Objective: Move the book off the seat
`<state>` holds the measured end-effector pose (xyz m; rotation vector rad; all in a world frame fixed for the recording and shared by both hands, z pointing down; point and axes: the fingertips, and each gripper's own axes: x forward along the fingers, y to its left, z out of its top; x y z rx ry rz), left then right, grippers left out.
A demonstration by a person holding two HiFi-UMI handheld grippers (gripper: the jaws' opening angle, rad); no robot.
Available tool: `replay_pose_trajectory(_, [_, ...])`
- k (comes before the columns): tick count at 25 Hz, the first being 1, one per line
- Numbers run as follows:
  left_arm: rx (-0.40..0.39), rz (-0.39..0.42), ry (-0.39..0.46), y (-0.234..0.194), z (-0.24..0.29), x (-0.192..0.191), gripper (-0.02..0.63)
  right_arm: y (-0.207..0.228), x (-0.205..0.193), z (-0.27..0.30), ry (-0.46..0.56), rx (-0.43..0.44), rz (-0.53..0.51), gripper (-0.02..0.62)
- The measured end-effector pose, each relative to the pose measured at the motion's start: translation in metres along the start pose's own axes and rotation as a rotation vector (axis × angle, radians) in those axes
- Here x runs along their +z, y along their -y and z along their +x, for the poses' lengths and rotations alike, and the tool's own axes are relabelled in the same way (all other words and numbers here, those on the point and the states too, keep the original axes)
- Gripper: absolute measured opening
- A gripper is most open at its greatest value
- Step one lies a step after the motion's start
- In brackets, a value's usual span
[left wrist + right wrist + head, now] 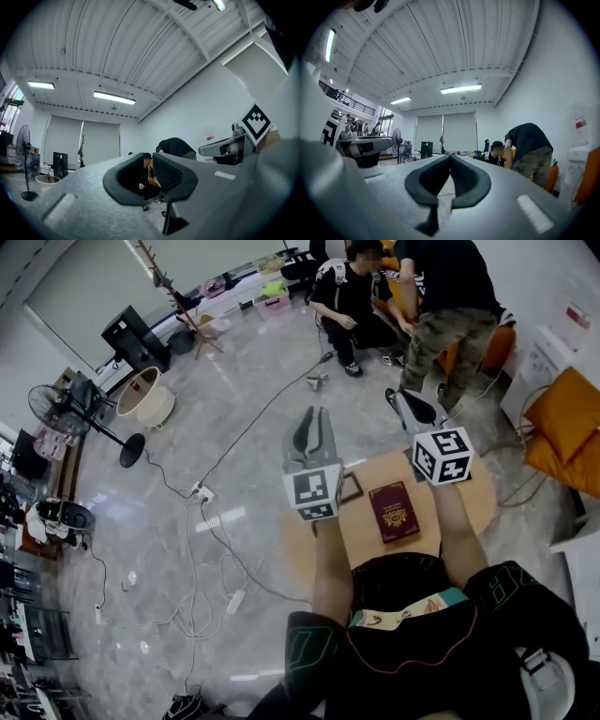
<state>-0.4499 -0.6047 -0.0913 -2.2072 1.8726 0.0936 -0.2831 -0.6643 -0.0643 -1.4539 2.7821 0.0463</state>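
A dark red book (394, 511) lies flat on the round wooden seat (471, 504) just in front of my knees. Both grippers are held up above it and point away over the floor, and neither touches the book. My left gripper (312, 414) is above the seat's left edge; in the left gripper view its tips (148, 158) stand a narrow gap apart with nothing between them. My right gripper (401, 399) is above the seat's far edge; in the right gripper view its tips (450, 156) meet with nothing held.
A small dark frame (350, 487) lies on the seat left of the book. Two people (412, 296) are close beyond the seat. Cables and a power strip (200, 492) trail over the floor at left. Orange cushions (567, 427) sit at right, a standing fan (66, 409) at far left.
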Motion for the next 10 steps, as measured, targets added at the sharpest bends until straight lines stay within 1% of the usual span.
replay_pose_trajectory(3, [-0.006, -0.014, -0.021, 0.001, 0.005, -0.008, 0.048, 0.007, 0.000, -0.001, 0.012, -0.025, -0.001, 0.003])
replay_pose_trajectory(8, [-0.020, -0.011, -0.041, 0.001, 0.016, -0.016, 0.048, 0.019, -0.001, 0.005, 0.016, -0.045, -0.005, 0.003])
replay_pose_trajectory(10, [-0.024, -0.010, -0.042, 0.002, 0.021, -0.018, 0.027, 0.026, -0.001, 0.007, 0.018, -0.063, -0.008, 0.003])
